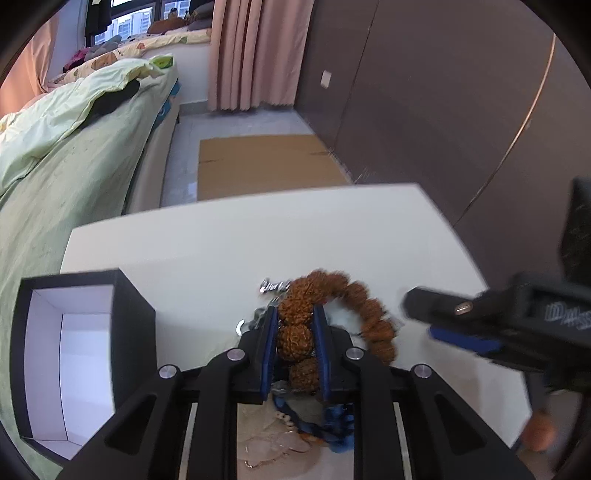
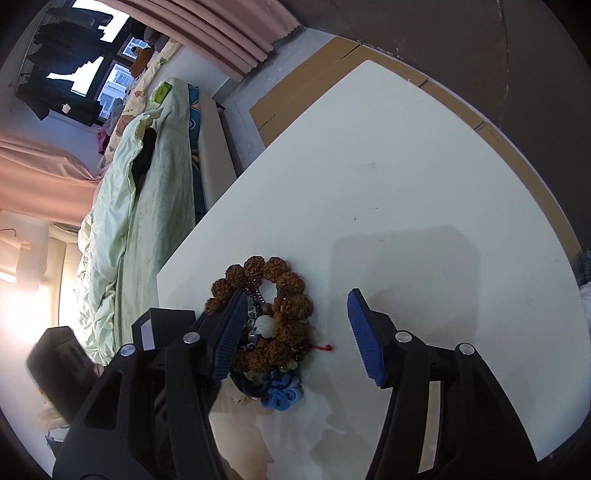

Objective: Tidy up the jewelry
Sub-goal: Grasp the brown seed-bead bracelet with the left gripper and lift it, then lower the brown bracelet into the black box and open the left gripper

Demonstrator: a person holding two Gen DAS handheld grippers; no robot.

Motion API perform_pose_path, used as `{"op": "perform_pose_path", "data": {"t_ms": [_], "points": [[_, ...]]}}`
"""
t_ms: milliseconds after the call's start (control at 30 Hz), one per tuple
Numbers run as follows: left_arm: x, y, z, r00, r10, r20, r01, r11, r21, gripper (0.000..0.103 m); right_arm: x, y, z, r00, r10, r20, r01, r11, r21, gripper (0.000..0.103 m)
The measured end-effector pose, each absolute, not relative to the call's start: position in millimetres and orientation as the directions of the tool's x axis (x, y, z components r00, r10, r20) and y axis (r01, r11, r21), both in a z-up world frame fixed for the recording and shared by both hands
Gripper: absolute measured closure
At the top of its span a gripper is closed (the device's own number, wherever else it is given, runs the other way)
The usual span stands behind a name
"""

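Left wrist view is showing the left gripper (image 1: 295, 332) closing its blue-padded jaws tight on the brown seed-bead bracelet (image 1: 354, 310), pinching two or three of the big knobbly beads between the pads while the rest of the loop is arching out to the right over the white table (image 1: 221, 243). Under and around that grip, a heap of other jewelry is lying on the tabletop: a silver chain piece (image 1: 271, 286) just beyond the fingers, a blue braided cord (image 1: 332, 424) below them, and a pale clear bangle (image 1: 277, 450) nearest the camera. An open black box (image 1: 74, 354) with a white lining is sitting just left of the gripper at the table's edge. The right gripper (image 1: 461, 325) is hanging blurred at the right side of this view.

From the right wrist, the right gripper (image 2: 295, 332) is standing wide open, holding nothing, its left finger (image 2: 229, 332) lying over the edge of the jewelry pile and its other finger above bare table. The bracelet (image 2: 280, 291) is ringing a white bead and dark chain, with a blue flower-shaped ornament (image 2: 282, 395) beside it. Beyond the table, a green-covered bed (image 2: 147, 206), pink curtains (image 2: 221, 33) and flat cardboard (image 1: 266, 166) on the floor are filling the room.
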State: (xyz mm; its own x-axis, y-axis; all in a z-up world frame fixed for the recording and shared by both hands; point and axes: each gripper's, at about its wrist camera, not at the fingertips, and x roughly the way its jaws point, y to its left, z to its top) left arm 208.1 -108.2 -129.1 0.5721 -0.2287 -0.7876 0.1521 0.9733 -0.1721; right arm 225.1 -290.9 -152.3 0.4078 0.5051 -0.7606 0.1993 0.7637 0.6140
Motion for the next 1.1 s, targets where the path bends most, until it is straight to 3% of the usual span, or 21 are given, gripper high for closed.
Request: {"op": "perform_pose_path", "data": {"t_ms": [667, 967, 1100], "points": [[160, -44, -46, 0.751, -0.365, -0.550, 0.163, 0.910, -0.381, 0.086, 211, -267, -134, 0.450, 0.493, -0.745, 0.122, 0.792, 0.598, 0.047], [139, -13, -26, 0.811, -0.295, -0.505, 0.116, 0.927, -0.356, 0.086, 211, -245, -139, 0.422, 0.500, -0.756, 0.106, 0.801, 0.589, 0.047], [138, -1, -27, 0.814, -0.265, -0.517, 0.082, 0.933, -0.349, 0.086, 219, -231, -145, 0.399, 0.508, -0.763, 0.090, 0.807, 0.584, 0.062]]}}
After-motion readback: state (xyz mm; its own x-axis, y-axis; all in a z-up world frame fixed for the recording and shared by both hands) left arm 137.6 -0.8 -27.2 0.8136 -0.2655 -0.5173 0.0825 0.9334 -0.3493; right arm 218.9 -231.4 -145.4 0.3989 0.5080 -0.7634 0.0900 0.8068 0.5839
